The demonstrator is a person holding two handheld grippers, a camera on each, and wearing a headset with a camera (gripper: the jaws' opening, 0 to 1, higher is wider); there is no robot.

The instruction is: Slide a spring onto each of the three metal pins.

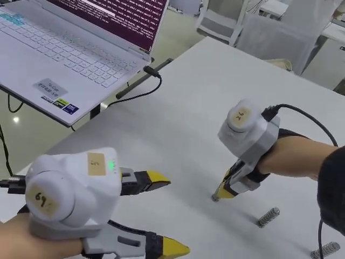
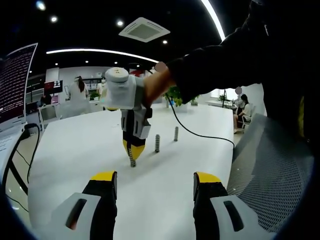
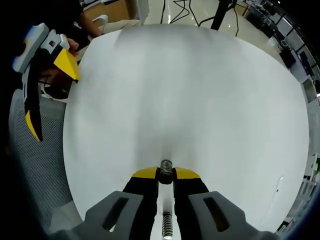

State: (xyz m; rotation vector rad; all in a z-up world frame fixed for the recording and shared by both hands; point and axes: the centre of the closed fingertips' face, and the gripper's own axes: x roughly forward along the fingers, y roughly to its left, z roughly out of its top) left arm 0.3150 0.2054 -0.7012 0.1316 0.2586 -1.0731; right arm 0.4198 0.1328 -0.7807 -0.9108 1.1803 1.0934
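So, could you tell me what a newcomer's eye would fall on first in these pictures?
The right gripper, mid-table and pointing down, is shut on a spring whose lower end reaches the white table. The left gripper hangs open at the near edge, and an open laptop sits beyond the table's left side.

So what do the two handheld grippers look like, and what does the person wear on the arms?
The left tongs and the right tongs both have white plastic bodies, black arms and yellow tips. The left carries tan stickers, one handwritten 69, and a green light. The right has a round tan sticker and a black cable. A dark sleeve covers the right forearm.
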